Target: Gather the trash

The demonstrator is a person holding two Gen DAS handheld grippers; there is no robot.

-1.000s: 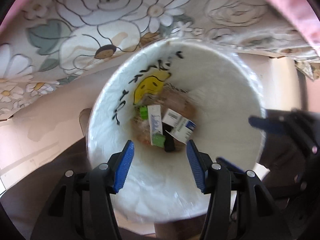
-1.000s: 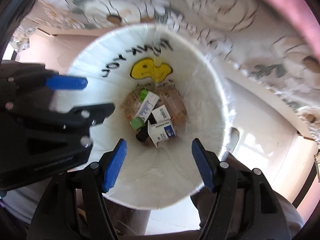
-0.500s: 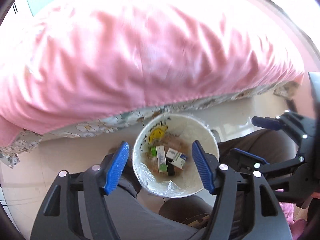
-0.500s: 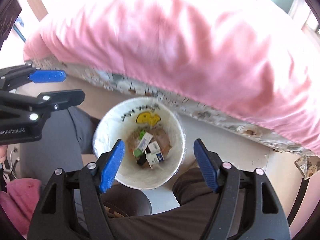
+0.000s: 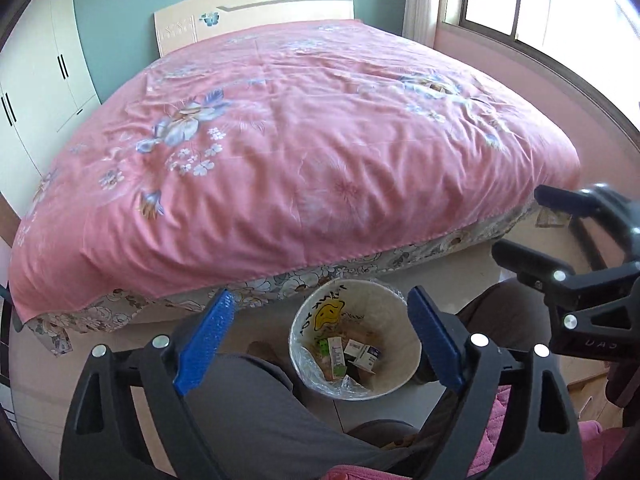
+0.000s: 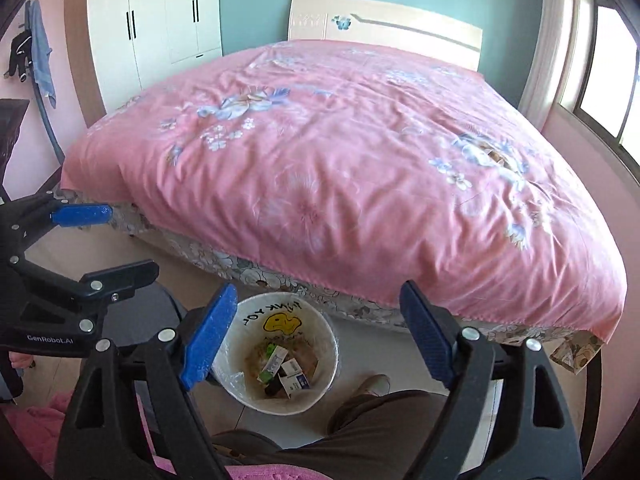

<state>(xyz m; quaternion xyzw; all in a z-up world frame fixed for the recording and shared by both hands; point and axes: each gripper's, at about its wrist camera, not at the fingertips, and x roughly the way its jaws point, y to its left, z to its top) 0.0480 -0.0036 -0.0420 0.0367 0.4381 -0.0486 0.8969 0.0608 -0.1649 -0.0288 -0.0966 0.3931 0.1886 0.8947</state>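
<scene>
Both grippers have risen well clear of the white bin (image 5: 356,344), jaws just widened and empty: left gripper (image 5: 318,342) and right gripper (image 6: 316,340) frame it below, between the person's knees, equally near, small boxes (image 6: 286,370) lying inside it.

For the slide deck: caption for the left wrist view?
Open left tool above a lined bin of small boxes, beside a pink bed.

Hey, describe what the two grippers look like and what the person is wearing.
Both the left gripper and right gripper have black plastic frames, silver screws and blue ridged fingers. White GenRobot.AI lettering marks the left one. The person wears grey trousers.
</scene>
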